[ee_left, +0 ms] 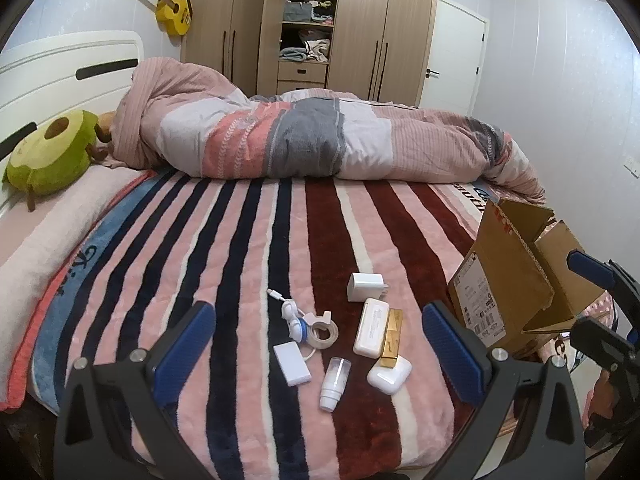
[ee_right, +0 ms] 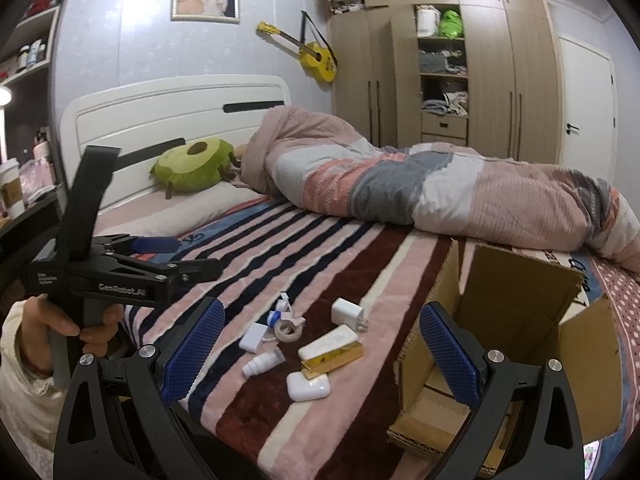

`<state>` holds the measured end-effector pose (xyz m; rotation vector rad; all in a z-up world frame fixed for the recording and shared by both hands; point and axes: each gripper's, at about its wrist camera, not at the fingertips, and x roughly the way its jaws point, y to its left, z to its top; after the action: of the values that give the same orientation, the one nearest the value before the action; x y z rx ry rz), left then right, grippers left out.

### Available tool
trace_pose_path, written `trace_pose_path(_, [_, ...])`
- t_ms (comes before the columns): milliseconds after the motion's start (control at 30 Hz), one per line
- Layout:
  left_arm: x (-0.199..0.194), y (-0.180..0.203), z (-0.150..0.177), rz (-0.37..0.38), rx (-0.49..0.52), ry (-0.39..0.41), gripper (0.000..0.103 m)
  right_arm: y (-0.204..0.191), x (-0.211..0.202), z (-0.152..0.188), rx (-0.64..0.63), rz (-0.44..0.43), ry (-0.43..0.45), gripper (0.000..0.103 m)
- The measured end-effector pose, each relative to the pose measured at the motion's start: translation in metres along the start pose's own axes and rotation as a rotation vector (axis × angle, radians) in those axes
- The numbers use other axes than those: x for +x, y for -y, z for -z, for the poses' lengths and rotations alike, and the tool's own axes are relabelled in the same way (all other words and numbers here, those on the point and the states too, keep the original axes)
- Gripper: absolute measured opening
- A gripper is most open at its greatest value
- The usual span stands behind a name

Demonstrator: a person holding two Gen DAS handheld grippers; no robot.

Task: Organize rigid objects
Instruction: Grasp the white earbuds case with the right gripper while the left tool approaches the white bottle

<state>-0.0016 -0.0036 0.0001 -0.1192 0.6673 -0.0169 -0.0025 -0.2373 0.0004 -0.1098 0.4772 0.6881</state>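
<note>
Setting: a bedroom, a bed under a striped blanket (ee_left: 224, 240), a rumpled duvet (ee_left: 304, 136) beyond, a wardrobe (ee_left: 312, 20) at the back.
Left gripper (ee_left: 318, 336): blue pads spread wide, nothing between them, hanging low over the blanket's near edge.
Right gripper (ee_right: 322, 338): jaws equally wide apart and empty, level, pointing forward.
Clutter: straight ahead of the left gripper, between its pads, a loose cluster: earbud case (ee_left: 389, 374), gold box (ee_left: 390, 332) touching a white case (ee_left: 372, 327), small bottle (ee_left: 335, 378) on its side, charger plug (ee_left: 365, 287), tape roll (ee_left: 322, 332), white pack (ee_left: 292, 362).
Cardboard box (ee_right: 520, 344): open, just right of the cluster, ahead of the right gripper's right pad.
Step in hand: likely a first pick; nothing lifted yet.
Doing it well: take the outlying earbud case or bottle first, close across the narrow side, press lightly, since the plush blanket gives.
Hand pose: the left hand (ee_right: 86, 326) is wrapped around its handle.
</note>
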Motion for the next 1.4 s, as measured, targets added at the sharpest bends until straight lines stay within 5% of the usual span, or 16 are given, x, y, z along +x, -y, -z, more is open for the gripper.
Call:
trace_pose_path(100, [0.0, -0.007, 0.001, -0.004, -0.008, 0.015, 0.103, -0.009, 0.001, -0.002, -0.027, -0.025, 0.008, 0.097])
trace_pose_path(333, [0.014, -0.04, 0.009, 0.007, -0.009, 0.009, 0.103, -0.053, 0.038, 0.008, -0.075, -0.142, -0.048, 0.058])
trace_pose_path(400, [0.021, -0.052, 0.015, 0.001, -0.007, 0.003, 0.103, -0.062, 0.059, 0.019, -0.042, -0.166, -0.101, 0.053])
trace_pose_path(567, [0.042, -0.071, 0.034, -0.076, 0.042, -0.032, 0.102, -0.071, 0.101, 0.057, -0.008, -0.143, -0.242, 0.053])
trace_pose_path(800, [0.074, -0.08, 0.06, -0.077, 0.089, -0.098, 0.102, -0.039, 0.138, 0.106, 0.072, 0.07, -0.342, 0.056])
trace_pose_path(933, [0.086, -0.08, 0.068, -0.047, 0.097, -0.135, 0.102, -0.026, 0.157, 0.119, 0.082, 0.07, -0.366, 0.066])
trace_pose_path(1100, [0.093, -0.077, 0.072, 0.01, 0.106, -0.185, 0.102, -0.021, 0.179, 0.121, 0.032, 0.056, -0.367, 0.067])
trace_pose_path(1167, [0.088, -0.077, 0.073, 0.068, 0.093, -0.168, 0.102, -0.022, 0.183, 0.12, -0.001, 0.055, -0.363, 0.065])
trace_pose_path(1200, [0.086, -0.078, 0.072, 0.1, 0.086, -0.16, 0.102, -0.024, 0.184, 0.12, -0.019, 0.058, -0.366, 0.053])
trace_pose_path(1400, [0.077, -0.071, 0.072, 0.188, 0.118, -0.15, 0.102, -0.032, 0.169, 0.118, -0.034, 0.037, -0.382, 0.052])
